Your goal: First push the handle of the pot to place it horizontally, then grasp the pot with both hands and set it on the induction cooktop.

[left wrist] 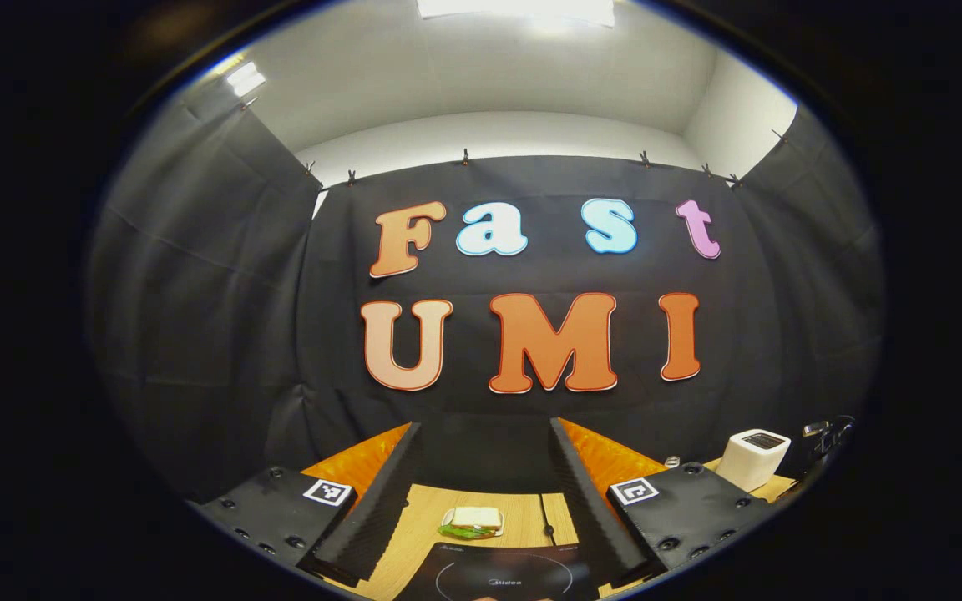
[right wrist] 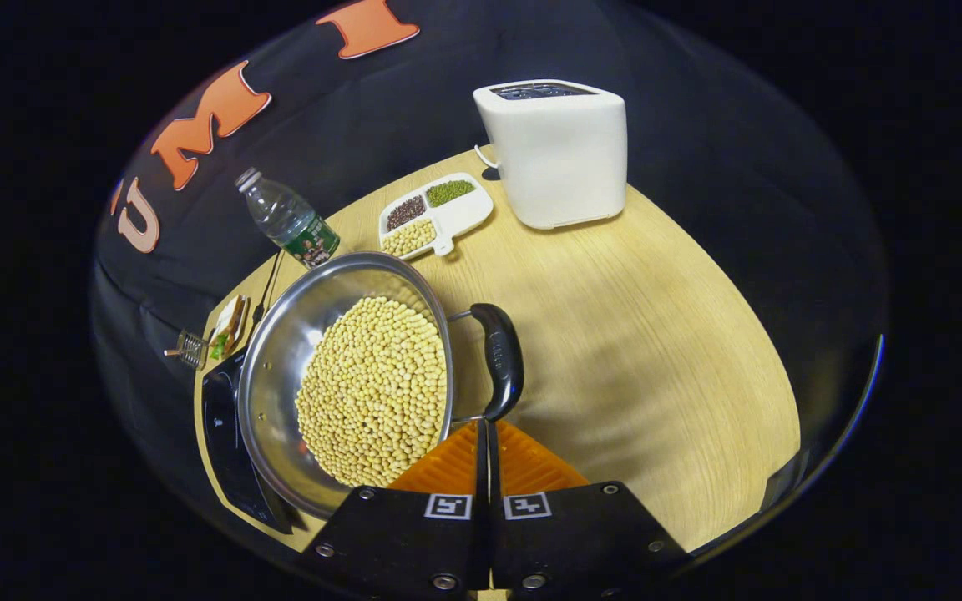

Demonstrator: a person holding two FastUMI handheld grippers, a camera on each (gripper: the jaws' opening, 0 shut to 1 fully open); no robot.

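We have our right gripper [right wrist: 488, 442], jaws closed empty, at the pot handle's [right wrist: 502, 359] 6 o'clock end, our left gripper [left wrist: 481, 492] gapes wide, and the bean-filled pot [right wrist: 281, 351] remains ungrasped.

Light wooden tabletop [right wrist: 656, 334], white toaster [right wrist: 556, 154] at upper centre, divided bean tray [right wrist: 435, 215] just left of it, water bottle [right wrist: 287, 219] upper left, black induction cooktop [right wrist: 226, 442] lower left, sandwich [left wrist: 471, 521] beyond it

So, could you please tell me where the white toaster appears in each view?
Left gripper view: white toaster at the lower right.
Right gripper view: white toaster at top centre, beyond the pot.
Shared landmark: induction cooktop.
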